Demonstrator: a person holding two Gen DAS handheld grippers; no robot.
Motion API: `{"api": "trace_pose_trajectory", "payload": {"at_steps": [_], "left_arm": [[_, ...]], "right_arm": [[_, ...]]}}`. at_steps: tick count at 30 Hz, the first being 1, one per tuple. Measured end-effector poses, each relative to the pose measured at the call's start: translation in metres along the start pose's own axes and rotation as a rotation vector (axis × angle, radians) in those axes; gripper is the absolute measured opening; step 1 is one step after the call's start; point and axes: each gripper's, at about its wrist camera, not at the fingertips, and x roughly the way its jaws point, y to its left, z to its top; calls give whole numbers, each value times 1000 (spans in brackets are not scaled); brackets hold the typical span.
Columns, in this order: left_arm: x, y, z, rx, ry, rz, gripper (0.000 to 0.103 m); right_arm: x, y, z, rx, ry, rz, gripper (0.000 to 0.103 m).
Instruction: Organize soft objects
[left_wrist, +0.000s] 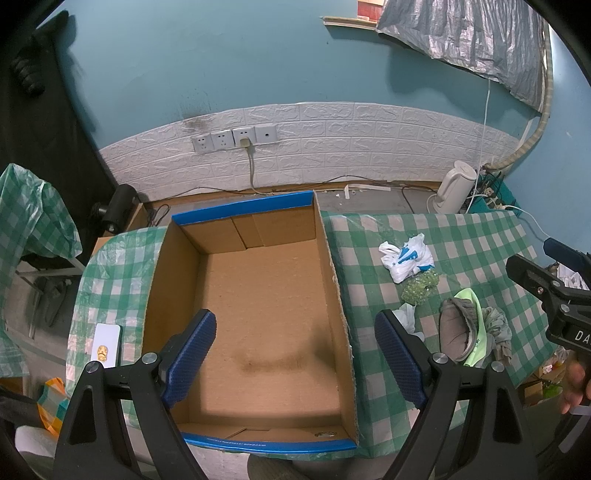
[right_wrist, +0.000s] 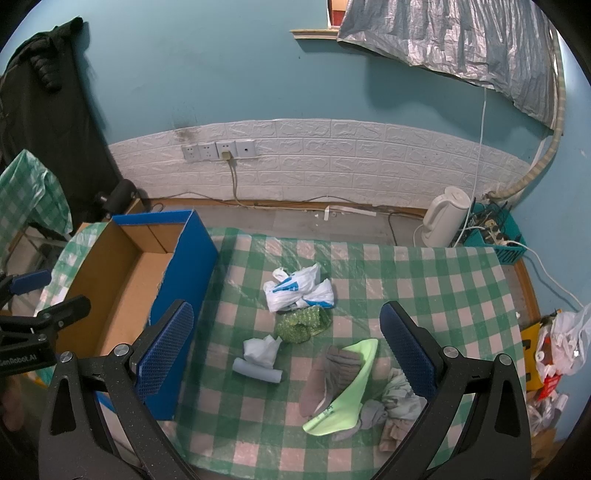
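An empty cardboard box (left_wrist: 258, 295) with blue outer walls stands on the table's left; it also shows in the right wrist view (right_wrist: 122, 280). My left gripper (left_wrist: 295, 354) is open above the box. Right of the box lie a white and blue plastic bag (right_wrist: 299, 290), a green sparkly cloth (right_wrist: 303, 325), a white crumpled tissue (right_wrist: 262, 349), a light blue roll (right_wrist: 256, 371), grey socks (right_wrist: 328, 373) with a lime green cloth (right_wrist: 347, 395), and a grey-green bundle (right_wrist: 399, 402). My right gripper (right_wrist: 288, 354) is open above these, holding nothing.
The table has a green checked plastic cover (right_wrist: 443, 280). A white card (left_wrist: 107, 343) lies left of the box. A white kettle (right_wrist: 445, 216) and a teal basket of cables (right_wrist: 495, 236) stand on the floor behind. Plastic bags (right_wrist: 561, 347) sit right of the table.
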Motion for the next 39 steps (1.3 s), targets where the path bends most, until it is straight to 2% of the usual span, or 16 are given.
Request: {"api": "trace_pose_trajectory", "payload": {"at_steps": [29, 39], "left_arm": [[0, -1, -8, 6, 3, -3, 89], [3, -20, -3, 25, 25, -13, 89]], "right_arm": [[4, 0, -2, -3, 4, -6, 101], [6, -24, -17, 21, 25, -26, 101]]}}
